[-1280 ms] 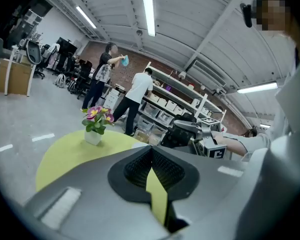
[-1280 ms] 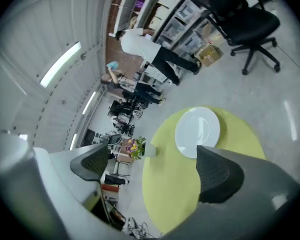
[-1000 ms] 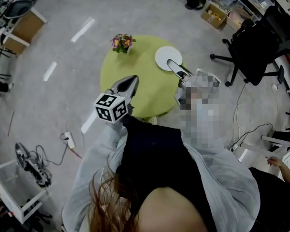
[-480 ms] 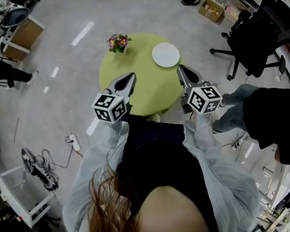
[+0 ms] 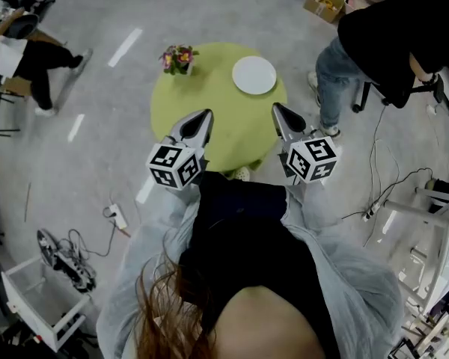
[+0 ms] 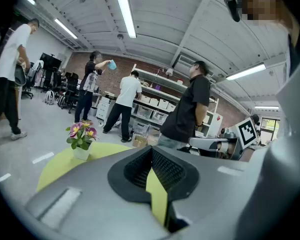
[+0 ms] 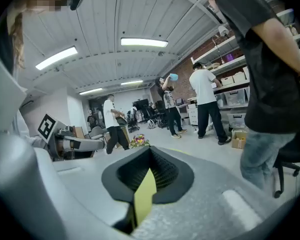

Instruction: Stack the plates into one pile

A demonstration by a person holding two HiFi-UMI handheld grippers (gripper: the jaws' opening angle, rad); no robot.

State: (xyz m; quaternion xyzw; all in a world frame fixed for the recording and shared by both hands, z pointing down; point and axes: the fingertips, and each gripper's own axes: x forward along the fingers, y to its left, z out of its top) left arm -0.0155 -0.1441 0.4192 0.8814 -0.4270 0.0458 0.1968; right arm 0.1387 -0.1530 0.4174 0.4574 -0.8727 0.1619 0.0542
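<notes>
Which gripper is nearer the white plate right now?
Right. The right gripper sits just below the white plate in the head view; the left gripper is farther, down and to its left.

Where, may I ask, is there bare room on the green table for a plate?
The round green table is bare across its centre and left side, between the potted pink flowers and the white round plate. Its far right holds that plate.

No words, brand names or numbers are legible in any view. The only printed marks are black-and-white square code patterns on the left cube (image 5: 175, 166) and the right cube (image 5: 311, 159), and they carry no readable text. Any labels on the shelf bins (image 6: 155, 104) are too small to make out.
</notes>
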